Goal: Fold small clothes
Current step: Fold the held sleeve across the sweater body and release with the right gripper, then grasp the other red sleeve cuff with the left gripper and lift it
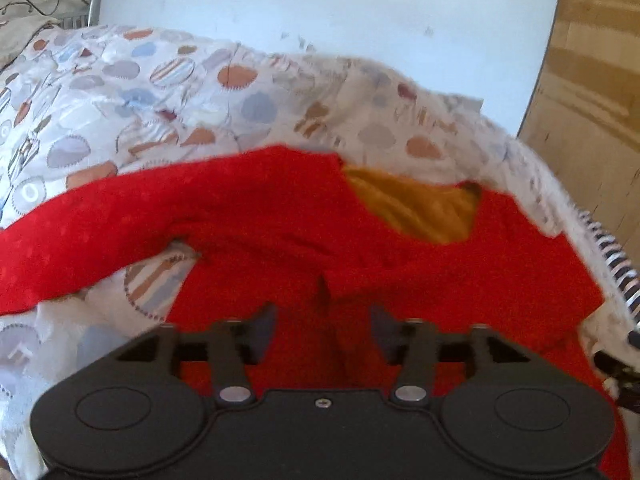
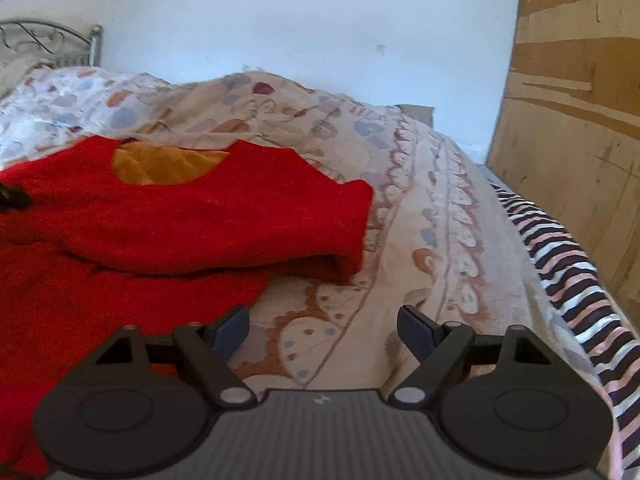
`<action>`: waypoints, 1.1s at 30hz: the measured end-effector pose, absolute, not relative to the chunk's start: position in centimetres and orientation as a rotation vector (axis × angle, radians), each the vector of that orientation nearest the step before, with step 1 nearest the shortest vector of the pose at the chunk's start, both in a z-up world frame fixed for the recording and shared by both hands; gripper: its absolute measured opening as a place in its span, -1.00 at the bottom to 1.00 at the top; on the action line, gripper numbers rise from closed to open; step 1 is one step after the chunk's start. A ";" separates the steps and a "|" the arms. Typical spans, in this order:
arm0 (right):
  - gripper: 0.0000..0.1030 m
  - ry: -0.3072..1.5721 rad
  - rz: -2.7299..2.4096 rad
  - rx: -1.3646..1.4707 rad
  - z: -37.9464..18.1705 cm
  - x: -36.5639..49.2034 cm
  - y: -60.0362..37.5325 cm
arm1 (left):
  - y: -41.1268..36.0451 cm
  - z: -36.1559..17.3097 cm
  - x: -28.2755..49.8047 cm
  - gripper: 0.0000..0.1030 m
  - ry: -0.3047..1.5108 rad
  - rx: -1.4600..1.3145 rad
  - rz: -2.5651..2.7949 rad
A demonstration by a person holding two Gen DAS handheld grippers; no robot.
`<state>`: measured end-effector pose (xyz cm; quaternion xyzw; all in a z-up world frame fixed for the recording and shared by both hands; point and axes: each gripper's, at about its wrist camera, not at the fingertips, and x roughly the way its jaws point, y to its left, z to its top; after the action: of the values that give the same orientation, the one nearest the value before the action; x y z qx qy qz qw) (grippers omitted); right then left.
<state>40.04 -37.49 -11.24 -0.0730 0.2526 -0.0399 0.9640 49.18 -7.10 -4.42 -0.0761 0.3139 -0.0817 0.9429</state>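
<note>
While our left gripper (image 1: 323, 334) hangs spread over the red sweater (image 1: 400, 272) directly beneath it, pinching nothing, our right gripper (image 2: 323, 330), spread too, sits off the sweater's sleeve (image 2: 248, 224), ahead-left, crosswise on the bed (image 2: 420, 200).

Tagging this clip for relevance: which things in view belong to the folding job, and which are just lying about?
Job:
red garment, orange lining showing at its neck
left gripper, open over the garment
right gripper, open over the quilt

Lying about:
patterned quilt
striped sheet
metal headboard
wooden board
</note>
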 end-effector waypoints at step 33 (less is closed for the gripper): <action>-0.70 0.535 -0.155 -0.113 -12.7 43.7 -39.7 | -8.1 -6.2 51.3 0.62 0.713 -0.129 -0.097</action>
<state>43.72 -39.66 -12.67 -0.0558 0.2641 -0.0765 0.9598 51.26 -8.15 -6.19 -0.0632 0.3487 -0.0473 0.9339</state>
